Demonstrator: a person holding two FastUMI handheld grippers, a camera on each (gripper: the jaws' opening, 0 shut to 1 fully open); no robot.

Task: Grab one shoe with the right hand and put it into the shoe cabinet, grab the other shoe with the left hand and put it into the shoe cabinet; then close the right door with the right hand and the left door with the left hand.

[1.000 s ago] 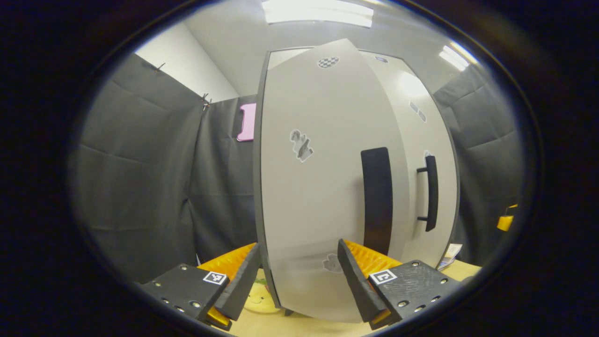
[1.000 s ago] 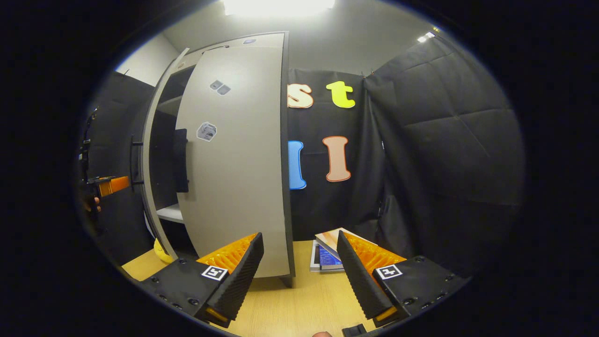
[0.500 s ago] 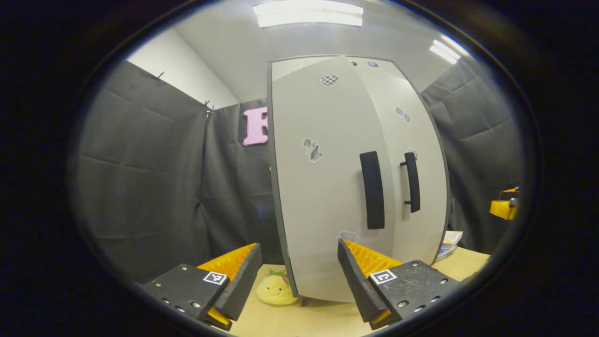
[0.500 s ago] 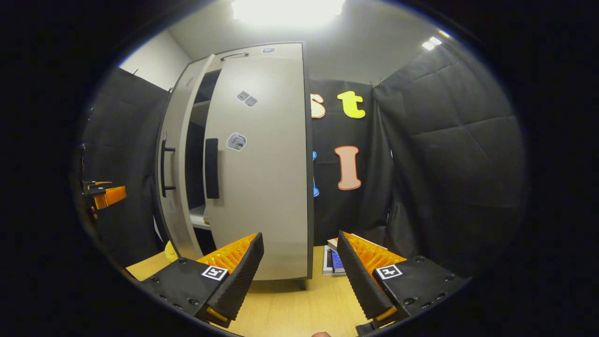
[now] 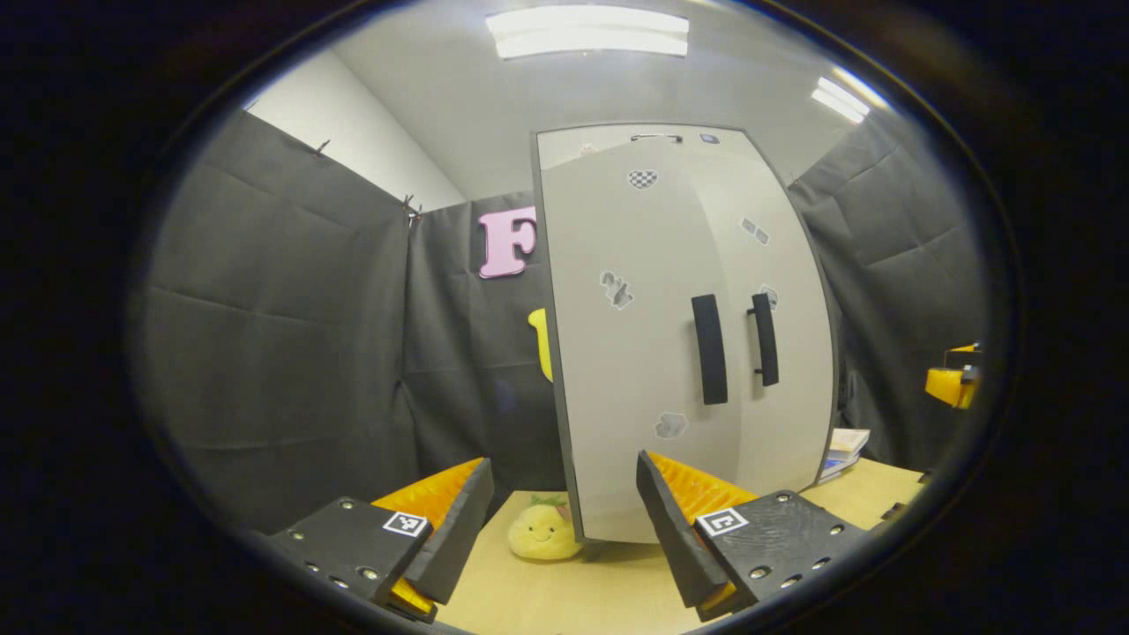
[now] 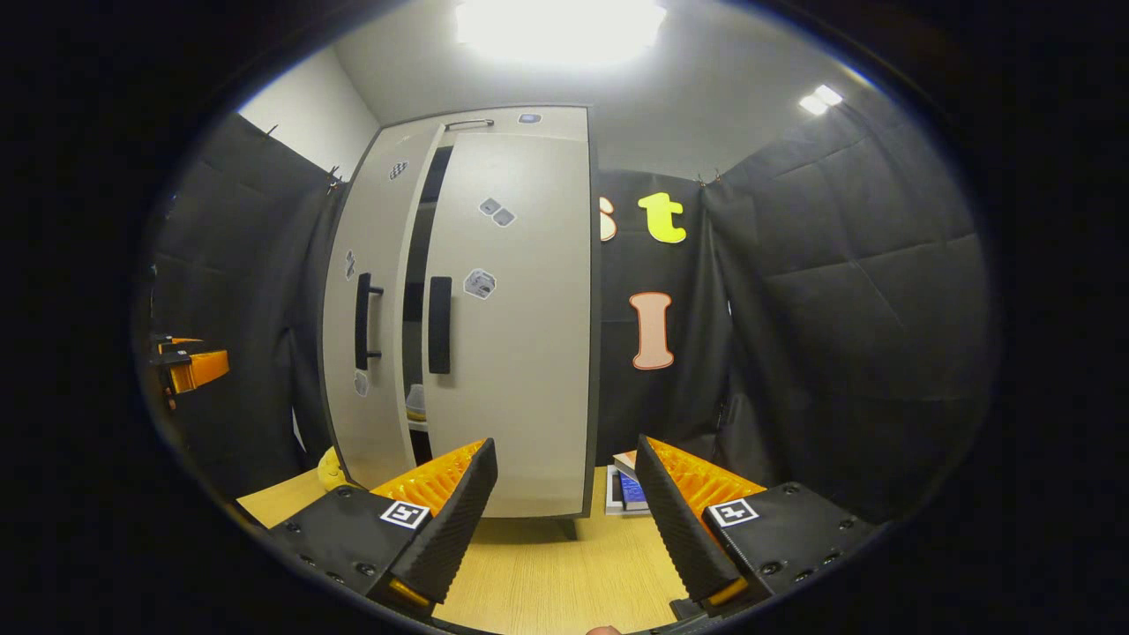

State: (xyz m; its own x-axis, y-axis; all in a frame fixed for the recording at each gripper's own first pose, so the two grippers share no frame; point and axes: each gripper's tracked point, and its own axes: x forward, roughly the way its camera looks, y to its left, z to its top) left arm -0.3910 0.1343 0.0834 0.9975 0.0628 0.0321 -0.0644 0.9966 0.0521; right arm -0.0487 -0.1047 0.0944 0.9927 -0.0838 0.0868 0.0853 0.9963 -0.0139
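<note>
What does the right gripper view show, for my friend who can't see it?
A tall pale shoe cabinet stands on a wooden table, its left door and right door nearly shut with a dark gap between them. The right hand-held gripper is open in the foreground, apart from the cabinet, and the left hand-held gripper shows at the far left.

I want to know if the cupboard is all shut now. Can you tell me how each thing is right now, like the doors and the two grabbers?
Left door: nearly shut, a dark gap beside it.
Right door: almost closed, not flush with the cabinet.
Left gripper: open, holding nothing, back from the doors.
Right gripper: open, empty, apart from the cabinet.
Shoe: partly seen through the gap, on a shelf inside.
Yellow plush toy: sitting on the table by the cabinet's foot.
</note>
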